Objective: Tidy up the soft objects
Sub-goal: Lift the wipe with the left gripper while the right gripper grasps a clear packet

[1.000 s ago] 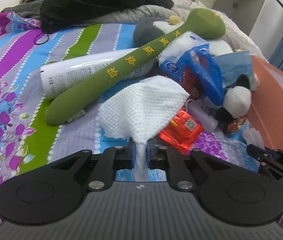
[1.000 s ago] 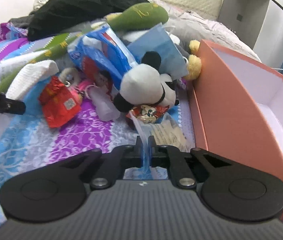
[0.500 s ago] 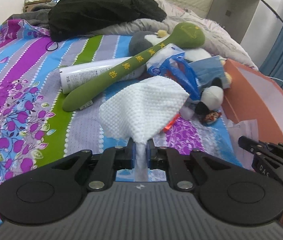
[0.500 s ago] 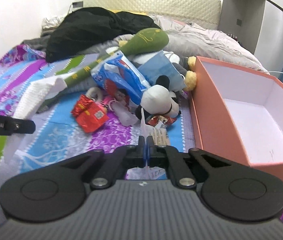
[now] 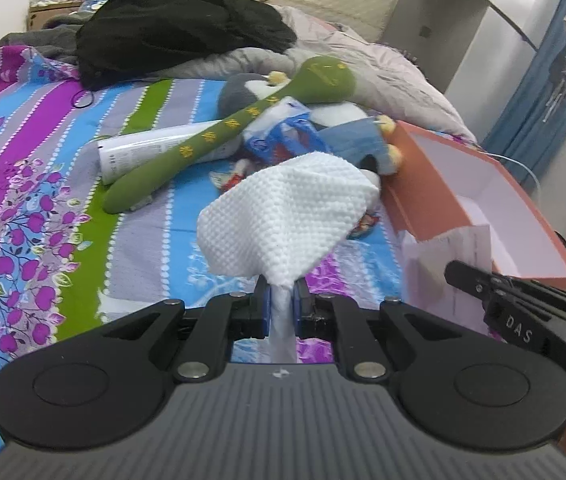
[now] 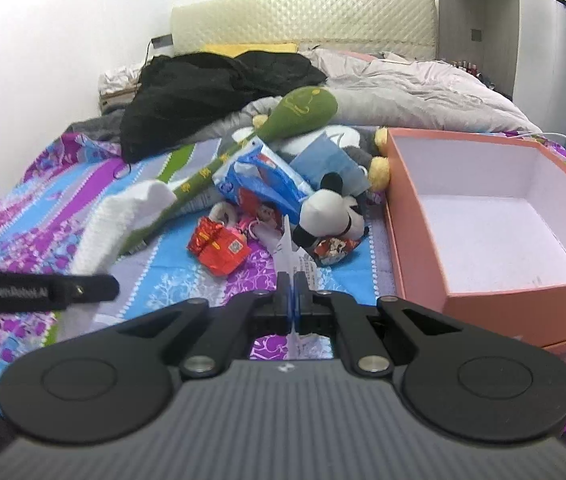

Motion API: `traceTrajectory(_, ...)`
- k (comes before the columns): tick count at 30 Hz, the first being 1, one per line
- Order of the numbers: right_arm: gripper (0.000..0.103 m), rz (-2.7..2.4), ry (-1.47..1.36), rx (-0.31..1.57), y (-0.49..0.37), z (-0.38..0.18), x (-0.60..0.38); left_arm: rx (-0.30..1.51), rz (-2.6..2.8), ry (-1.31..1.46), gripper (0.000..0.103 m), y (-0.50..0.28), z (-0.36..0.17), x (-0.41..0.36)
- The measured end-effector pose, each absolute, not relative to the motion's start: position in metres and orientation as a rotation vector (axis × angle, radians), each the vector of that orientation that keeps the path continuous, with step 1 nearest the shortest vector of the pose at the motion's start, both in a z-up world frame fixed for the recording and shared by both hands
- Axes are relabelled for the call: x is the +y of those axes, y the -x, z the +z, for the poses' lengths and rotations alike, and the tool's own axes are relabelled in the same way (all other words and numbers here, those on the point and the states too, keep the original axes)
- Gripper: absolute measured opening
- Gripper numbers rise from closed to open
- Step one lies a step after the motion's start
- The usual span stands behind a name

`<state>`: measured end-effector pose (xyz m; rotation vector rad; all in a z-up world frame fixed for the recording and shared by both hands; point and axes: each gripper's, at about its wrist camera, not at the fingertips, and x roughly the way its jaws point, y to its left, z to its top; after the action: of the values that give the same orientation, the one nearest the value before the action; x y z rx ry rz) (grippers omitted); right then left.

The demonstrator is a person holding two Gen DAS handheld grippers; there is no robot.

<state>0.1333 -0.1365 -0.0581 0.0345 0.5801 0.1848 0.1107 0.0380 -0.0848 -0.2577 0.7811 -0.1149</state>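
My left gripper (image 5: 281, 292) is shut on a white textured cloth (image 5: 287, 216), held above the bed; the cloth also shows in the right wrist view (image 6: 123, 216). My right gripper (image 6: 293, 284) is shut on a thin clear plastic packet with paper (image 6: 289, 246), seen edge-on; it shows at the right of the left wrist view (image 5: 447, 256). The pile on the bed holds a green plush club (image 6: 283, 120), a panda plush (image 6: 333, 210), a blue plastic bag (image 6: 263, 178), a red packet (image 6: 219, 246) and a white tube (image 5: 155, 150). The open orange box (image 6: 415, 208) stands right of the pile.
A black garment (image 6: 211, 88) and a grey quilt (image 6: 423, 96) lie toward the headboard. The striped floral sheet (image 5: 23, 200) covers the bed. A grey cabinet (image 5: 443, 20) and a blue curtain (image 5: 543, 80) stand at the right.
Both grippers have pulled back and risen from the pile with their loads; the toys and the box now look smaller and farther away.
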Motion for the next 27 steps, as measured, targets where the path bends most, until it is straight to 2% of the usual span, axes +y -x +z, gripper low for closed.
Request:
traceTrajectory(19,0.005,0.073,-0.132,0.470,-0.069,-0.004,-0.203,0.718,-0.316,0.190,0.013,-0.080,-0.033,-0.038)
traceTrajectory(27,0.005,0.021,-0.158,0.451,-0.069,0.000,-0.233,0.720,-0.408,0.110,0.013,-0.100,-0.032,-0.089)
